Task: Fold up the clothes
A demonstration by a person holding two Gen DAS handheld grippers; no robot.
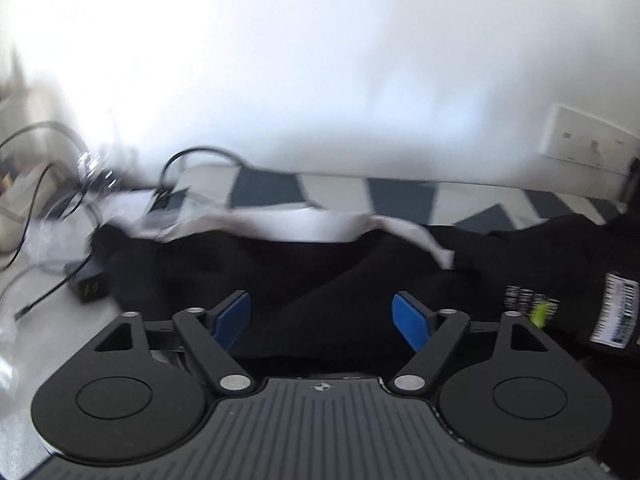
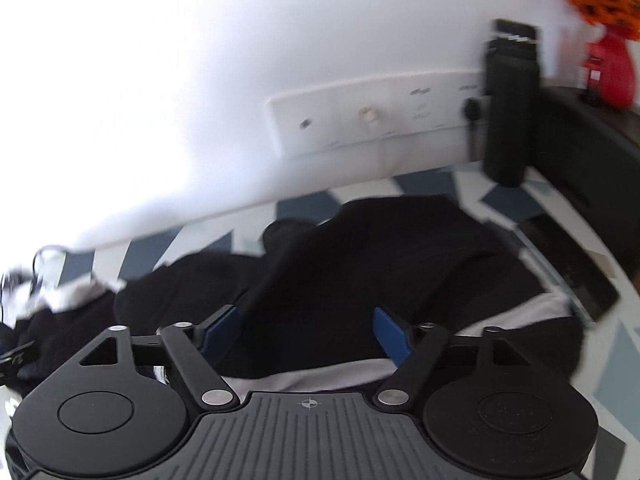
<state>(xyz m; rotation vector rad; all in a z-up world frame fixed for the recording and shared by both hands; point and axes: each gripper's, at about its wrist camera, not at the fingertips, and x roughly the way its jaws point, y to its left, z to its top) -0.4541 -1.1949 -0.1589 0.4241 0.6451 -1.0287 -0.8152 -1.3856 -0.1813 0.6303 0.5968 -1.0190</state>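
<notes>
A black garment [image 1: 320,264] with a white inner lining [image 1: 288,226] lies crumpled on a blue-and-white patterned cloth [image 1: 404,196]. My left gripper [image 1: 322,320] hangs just above its near part, blue pads wide apart, nothing between them. A printed tag [image 1: 618,314] shows on the black cloth at the right. In the right wrist view the same black garment [image 2: 360,264] is bunched in a heap with white fabric [image 2: 304,378] under its near edge. My right gripper [image 2: 308,338] stands open over that near edge, holding nothing.
Black cables [image 1: 48,184] and a dark charger block [image 1: 90,286] lie at the left. A white wall socket strip [image 2: 376,116] runs along the wall. A tall black box [image 2: 510,108], a dark flat device [image 2: 568,260] and a red bottle [image 2: 610,74] stand at the right.
</notes>
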